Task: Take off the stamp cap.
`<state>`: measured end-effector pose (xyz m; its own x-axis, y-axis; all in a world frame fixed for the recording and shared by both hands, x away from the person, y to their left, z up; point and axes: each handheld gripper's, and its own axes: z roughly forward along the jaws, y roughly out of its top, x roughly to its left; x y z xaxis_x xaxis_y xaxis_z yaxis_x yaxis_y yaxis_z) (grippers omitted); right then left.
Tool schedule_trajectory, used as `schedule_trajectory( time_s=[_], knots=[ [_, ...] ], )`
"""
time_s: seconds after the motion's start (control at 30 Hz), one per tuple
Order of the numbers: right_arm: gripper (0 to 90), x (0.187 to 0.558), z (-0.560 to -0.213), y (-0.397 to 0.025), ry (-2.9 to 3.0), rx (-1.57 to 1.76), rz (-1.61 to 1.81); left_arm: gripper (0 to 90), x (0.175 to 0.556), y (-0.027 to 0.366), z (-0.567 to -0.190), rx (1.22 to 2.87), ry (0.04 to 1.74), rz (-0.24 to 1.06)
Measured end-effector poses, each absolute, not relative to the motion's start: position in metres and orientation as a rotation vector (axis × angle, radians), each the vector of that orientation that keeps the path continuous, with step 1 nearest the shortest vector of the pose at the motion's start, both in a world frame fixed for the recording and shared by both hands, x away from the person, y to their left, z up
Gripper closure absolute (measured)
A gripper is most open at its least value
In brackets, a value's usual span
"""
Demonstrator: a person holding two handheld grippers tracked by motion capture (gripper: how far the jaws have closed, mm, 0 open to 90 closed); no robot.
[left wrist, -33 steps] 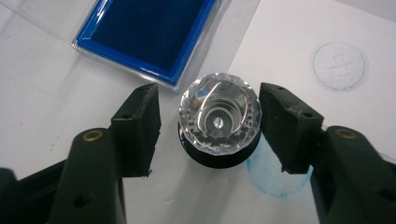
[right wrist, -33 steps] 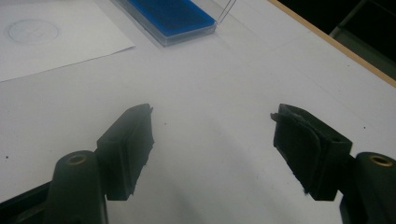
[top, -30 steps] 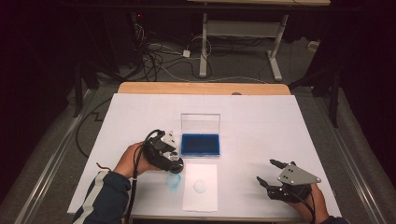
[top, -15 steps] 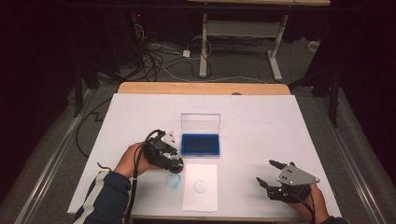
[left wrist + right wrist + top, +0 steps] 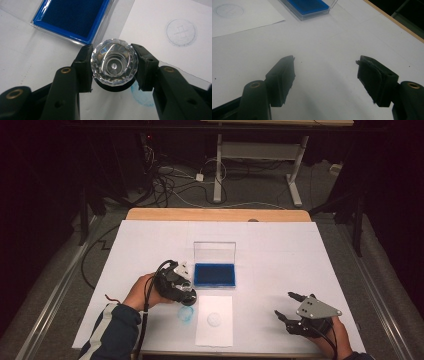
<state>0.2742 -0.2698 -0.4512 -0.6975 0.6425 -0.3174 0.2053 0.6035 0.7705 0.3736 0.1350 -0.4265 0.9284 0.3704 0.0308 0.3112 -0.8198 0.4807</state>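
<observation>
My left gripper [image 5: 114,68] is shut on a clear faceted crystal stamp [image 5: 114,62], held just above the table near a blue ink smudge [image 5: 142,96]. In the high view the same gripper [image 5: 186,291] hovers left of the white paper sheet [image 5: 215,332], above the smudge [image 5: 186,315]. The sheet carries a faint round stamp print [image 5: 215,319], the print [image 5: 180,32] also visible from the left gripper. The open blue ink pad [image 5: 215,274] lies just beyond, its clear lid [image 5: 214,252] upright. My right gripper [image 5: 290,307] rests open at the front right, jaws [image 5: 325,75] wide apart over bare table.
A white cover [image 5: 280,250] spreads over the wooden table [image 5: 215,214]. Cables [image 5: 170,180] and desk legs [image 5: 295,175] lie on the floor beyond the far edge. The ink pad [image 5: 307,6] and the paper sheet [image 5: 239,17] appear far off in the right gripper view.
</observation>
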Motion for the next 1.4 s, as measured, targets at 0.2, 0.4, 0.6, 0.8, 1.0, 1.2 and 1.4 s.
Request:
schedule_trajectory(
  time_s=[0.2,0.4,0.6,0.8,1.0,1.2,1.4],
  knots=[
    [30.1,0.274,-0.452,-0.270,2.250,0.667,0.975,53.3,0.373,0.134,-0.427,2.611,0.485,0.181],
    [30.3,0.274,-0.452,-0.270,2.254,0.661,0.972,53.8,0.372,0.134,-0.427,2.608,0.479,0.195],
    [30.3,0.274,-0.451,-0.270,2.251,0.665,0.972,53.9,0.371,0.134,-0.425,2.597,0.477,0.212],
    [30.3,0.274,-0.451,-0.270,2.247,0.660,0.971,54.0,0.367,0.137,-0.419,2.545,0.470,0.245],
    [30.2,0.273,-0.450,-0.270,2.243,0.661,0.972,54.0,0.359,0.142,-0.410,2.468,0.465,0.297],
    [30.1,0.273,-0.450,-0.270,2.242,0.658,0.972,54.1,0.352,0.142,-0.402,2.419,0.444,0.331],
    [28.6,0.273,-0.449,-0.268,2.240,0.647,0.982,54.2,0.345,0.139,-0.396,2.383,0.425,0.347]
  ],
)
